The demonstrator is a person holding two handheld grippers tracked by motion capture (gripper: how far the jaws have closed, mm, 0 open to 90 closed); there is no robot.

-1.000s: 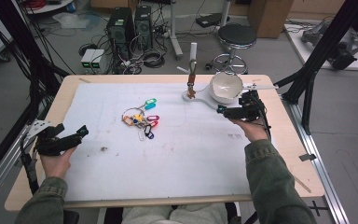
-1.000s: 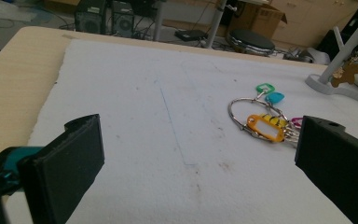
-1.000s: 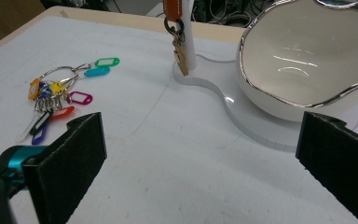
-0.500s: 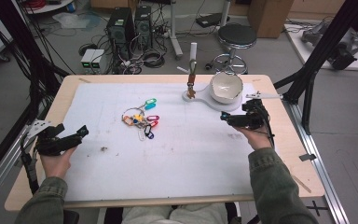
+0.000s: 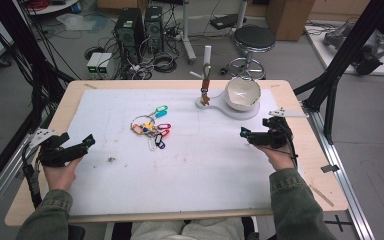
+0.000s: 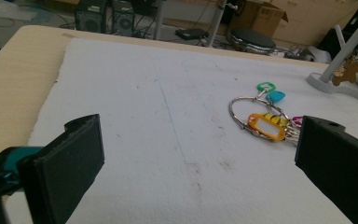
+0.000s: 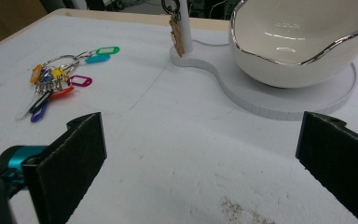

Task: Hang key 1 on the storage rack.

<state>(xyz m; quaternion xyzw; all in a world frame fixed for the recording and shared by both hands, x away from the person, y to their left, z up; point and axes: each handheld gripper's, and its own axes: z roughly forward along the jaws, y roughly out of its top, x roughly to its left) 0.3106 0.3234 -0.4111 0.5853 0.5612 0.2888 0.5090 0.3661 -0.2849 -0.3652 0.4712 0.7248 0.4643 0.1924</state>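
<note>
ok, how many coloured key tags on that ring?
7 visible on the key ring: green, teal, orange, yellow, pink, red, purple, fanned on the white mat left of the bowl stand. More may be hidden.

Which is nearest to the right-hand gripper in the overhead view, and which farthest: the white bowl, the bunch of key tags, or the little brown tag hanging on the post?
From the right gripper:
1. White bowl, just beyond it.
2. Brown tag, on the post left of the bowl.
3. Bunch of key tags, mid-table, farthest left.

Even, bright light; slightly soft focus
</note>
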